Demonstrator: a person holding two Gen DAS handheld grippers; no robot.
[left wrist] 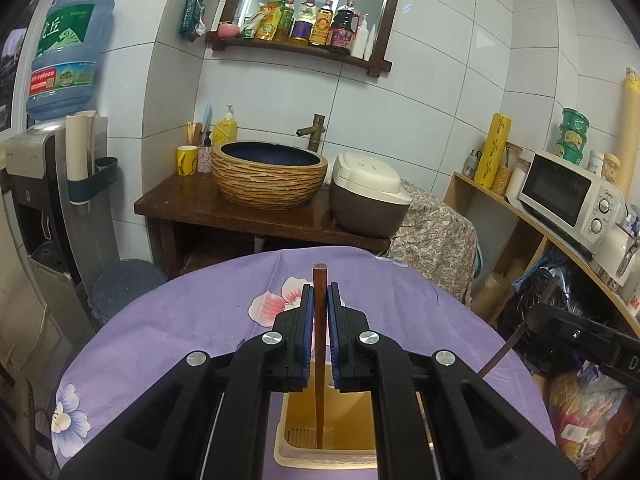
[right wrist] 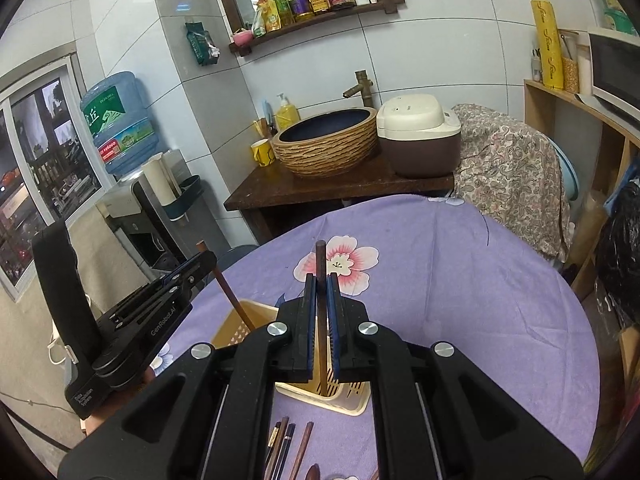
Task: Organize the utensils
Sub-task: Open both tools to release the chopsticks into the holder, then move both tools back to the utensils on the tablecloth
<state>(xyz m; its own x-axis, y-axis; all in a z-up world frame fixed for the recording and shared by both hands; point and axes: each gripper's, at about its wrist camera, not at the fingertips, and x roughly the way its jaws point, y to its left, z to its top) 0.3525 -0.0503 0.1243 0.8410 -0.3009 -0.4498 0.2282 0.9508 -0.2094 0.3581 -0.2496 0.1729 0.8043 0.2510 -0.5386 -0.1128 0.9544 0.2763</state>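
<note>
On the purple floral tablecloth (left wrist: 192, 320) a beige slotted utensil basket (left wrist: 325, 446) is sitting near the table's near edge, and both grippers are hanging over it. Left gripper (left wrist: 320, 300) is clenching a dark wooden chopstick (left wrist: 319, 344) between its blue pads (left wrist: 307, 320); stick is standing nearly upright, top end poking above the fingertips, lower tip reaching down inside the basket close to its slotted floor. Right gripper (right wrist: 320, 292) is likewise clamping a second wooden chopstick (right wrist: 321, 320) upright, lower tip going into the basket (right wrist: 348, 404) at its near corner. In the right wrist view the left gripper (right wrist: 196, 266) is showing off to the left with its stick (right wrist: 232, 300) slanting down into the basket's far side; the two sticks are sitting apart, not touching. Just beside the basket toward the near table edge, a loose bunch of chopsticks and wooden utensils (right wrist: 288, 448) is lying flat on the cloth, partly hidden by the gripper body. Far half of the table is lying open. Beyond the far edge a dark wooden counter (left wrist: 180, 204) is carrying a striped basin (left wrist: 270, 178) and a rice cooker (left wrist: 368, 196).
</note>
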